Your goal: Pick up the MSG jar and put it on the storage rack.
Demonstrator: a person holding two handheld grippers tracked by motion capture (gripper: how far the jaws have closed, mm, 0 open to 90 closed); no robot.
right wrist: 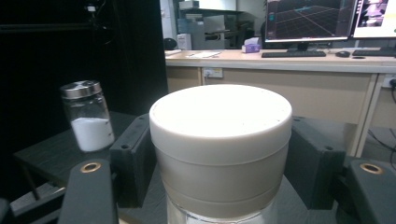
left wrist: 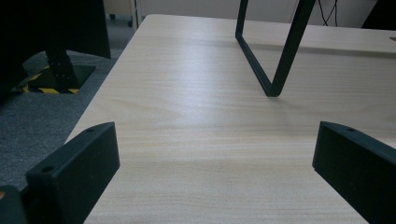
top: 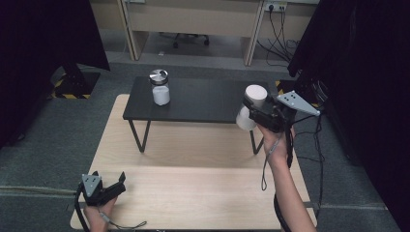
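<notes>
My right gripper [top: 254,115] is shut on a white-capped container [top: 252,105], held in the air over the right end of the black raised shelf [top: 203,104]. In the right gripper view both jaws press the sides of the container [right wrist: 220,149] just under its wide cream cap. A glass jar [top: 160,87] with a metal lid, half full of white powder, stands on the shelf's left part; the right gripper view shows the jar [right wrist: 88,116] at the left. My left gripper [top: 116,186] rests low at the near left of the wooden table [top: 193,193], jaws wide apart over bare wood [left wrist: 210,154].
The shelf stands on thin black legs [left wrist: 273,51] at the table's far half. Dark curtains [top: 43,48] flank both sides. A desk [right wrist: 289,70] with monitors and cables lies beyond. Grey carpet [top: 48,140] surrounds the table.
</notes>
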